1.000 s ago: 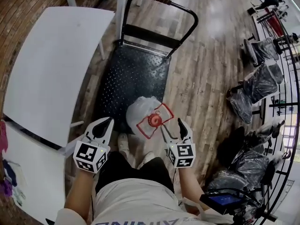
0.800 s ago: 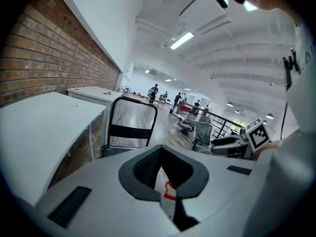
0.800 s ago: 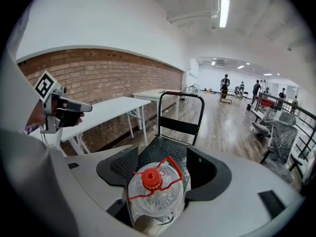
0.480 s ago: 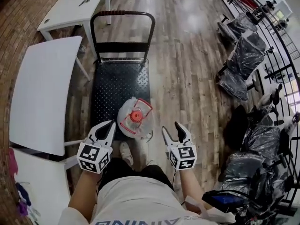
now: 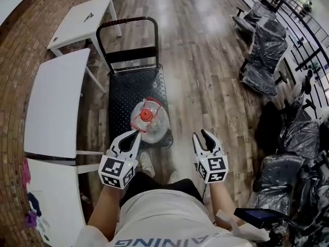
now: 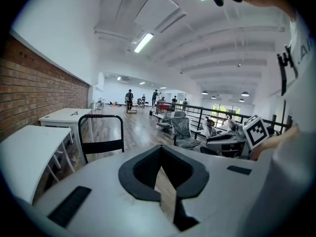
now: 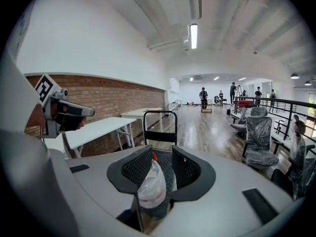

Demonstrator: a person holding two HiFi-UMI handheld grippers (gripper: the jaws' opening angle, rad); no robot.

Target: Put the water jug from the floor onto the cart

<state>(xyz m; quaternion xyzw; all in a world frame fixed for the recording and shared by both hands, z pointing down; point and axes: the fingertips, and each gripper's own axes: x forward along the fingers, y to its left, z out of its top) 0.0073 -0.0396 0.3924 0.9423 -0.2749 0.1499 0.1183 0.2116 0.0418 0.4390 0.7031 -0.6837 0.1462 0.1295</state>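
The clear water jug [image 5: 149, 120] with its red cap and red handle stands upright on the near end of the black cart deck [image 5: 133, 89]. My left gripper [image 5: 134, 135] hovers just short of the jug on its near left side, fingers together and empty. Level with it but further right, over the wood floor, my right gripper [image 5: 200, 135] is well apart from the jug. Its jaws are closing with nothing between them. In the right gripper view the jug [image 7: 152, 184] shows through the gap, far beyond the pads [image 7: 136, 169].
The cart's push handle [image 5: 128, 24] rises at its far end. White tables [image 5: 56, 104] line the left, against a brick wall. Plastic-wrapped chairs [image 5: 264, 45] and railings stand right. My shoes [image 5: 146, 163] are just behind the cart.
Both grippers have drawn back and up from the jug, which stays on the cart. The right jaws have narrowed. My view has swung so that the cart lies straighter ahead.
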